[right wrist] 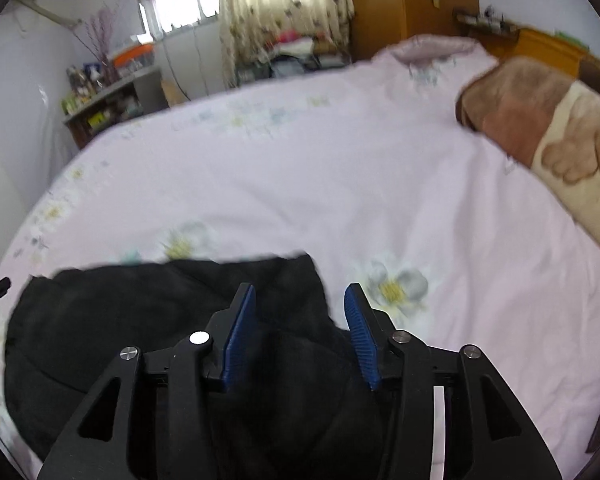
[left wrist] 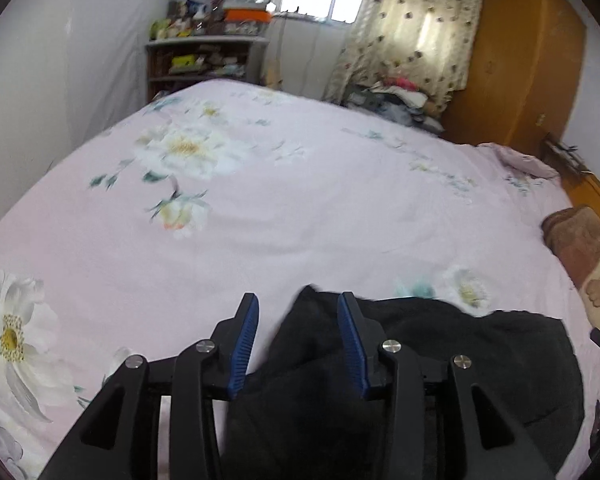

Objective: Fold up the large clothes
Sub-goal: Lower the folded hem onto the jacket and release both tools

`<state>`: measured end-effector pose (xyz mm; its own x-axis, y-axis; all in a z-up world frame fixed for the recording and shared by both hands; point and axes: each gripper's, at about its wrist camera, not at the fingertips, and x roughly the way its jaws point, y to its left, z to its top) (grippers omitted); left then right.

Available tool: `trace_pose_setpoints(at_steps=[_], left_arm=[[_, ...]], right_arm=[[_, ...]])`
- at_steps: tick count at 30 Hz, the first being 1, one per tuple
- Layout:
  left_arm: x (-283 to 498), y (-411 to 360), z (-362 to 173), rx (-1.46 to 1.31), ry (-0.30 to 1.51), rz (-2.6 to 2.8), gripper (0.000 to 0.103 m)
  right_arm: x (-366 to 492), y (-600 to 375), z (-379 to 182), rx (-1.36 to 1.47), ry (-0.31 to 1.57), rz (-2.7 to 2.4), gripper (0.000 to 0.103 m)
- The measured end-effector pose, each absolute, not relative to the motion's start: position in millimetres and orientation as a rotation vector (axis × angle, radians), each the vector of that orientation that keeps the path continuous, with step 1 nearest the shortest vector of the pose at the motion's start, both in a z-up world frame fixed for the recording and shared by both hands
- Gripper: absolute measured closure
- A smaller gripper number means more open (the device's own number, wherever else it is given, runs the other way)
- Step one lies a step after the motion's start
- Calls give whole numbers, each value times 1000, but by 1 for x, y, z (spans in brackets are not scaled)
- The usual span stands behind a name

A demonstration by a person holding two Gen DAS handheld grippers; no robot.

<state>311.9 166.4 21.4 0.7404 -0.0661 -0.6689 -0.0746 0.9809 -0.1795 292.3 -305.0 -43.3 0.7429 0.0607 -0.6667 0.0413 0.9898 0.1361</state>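
A pink floral bedsheet [left wrist: 300,208] fills both views. The black garment [left wrist: 440,356] lies bunched along the lower edge, lower right in the left view, lower left in the right. Left tool [left wrist: 298,314] and right tool [right wrist: 300,304] stand apart, cloth between the pads, not pinched. To fold well, pinch matching corners and lift evenly.
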Motion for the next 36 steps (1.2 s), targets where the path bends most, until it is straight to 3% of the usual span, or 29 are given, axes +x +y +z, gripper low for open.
trace_pose_setpoints(at_steps=[3, 8, 10, 15, 36], left_arm=[[305, 121, 31, -124, 695, -120, 51], [338, 67, -9, 17, 790, -191, 51], [355, 70, -34, 23, 839, -164, 49], [367, 78, -56, -41, 836, -151, 49], [359, 68, -75, -30, 787, -124, 49]], right_arm=[[285, -266, -35, 99, 698, 104, 55], [319, -221, -77, 8, 793, 169, 55], [339, -224, -99, -1, 833, 153, 49], [351, -239, -123, 51, 833, 132, 49], [343, -246, -145, 106, 770, 123, 49]])
